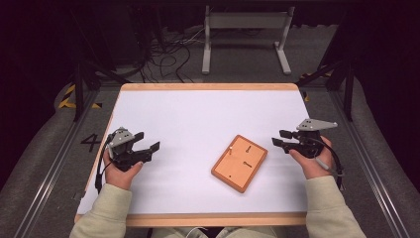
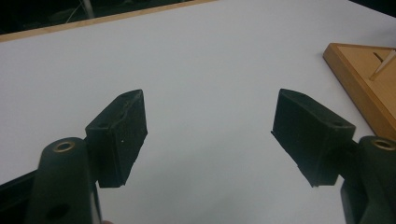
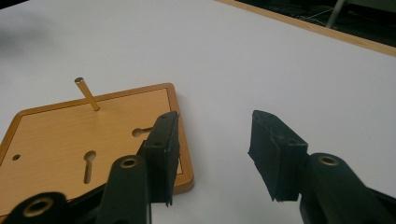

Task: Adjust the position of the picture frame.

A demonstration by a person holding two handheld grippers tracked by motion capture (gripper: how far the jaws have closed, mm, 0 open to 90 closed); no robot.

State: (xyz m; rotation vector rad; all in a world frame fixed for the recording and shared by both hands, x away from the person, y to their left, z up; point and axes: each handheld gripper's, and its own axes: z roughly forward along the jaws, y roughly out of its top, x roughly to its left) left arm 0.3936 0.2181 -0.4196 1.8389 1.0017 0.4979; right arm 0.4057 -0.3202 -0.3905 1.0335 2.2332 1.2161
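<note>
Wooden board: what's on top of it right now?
On the wooden board one metal peg stands tilted near a corner; two keyhole slots and a small hole show. Its near edge is hidden behind the right gripper.

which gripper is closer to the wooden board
Right. The right gripper sits just off the wooden board at its right edge, jaws open; the left gripper is well off to its left, also open.

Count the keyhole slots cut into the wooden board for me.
2. One slot lies near the board's middle, the other nearer its right edge in the right gripper view; that gripper's jaw may hide more.
</note>
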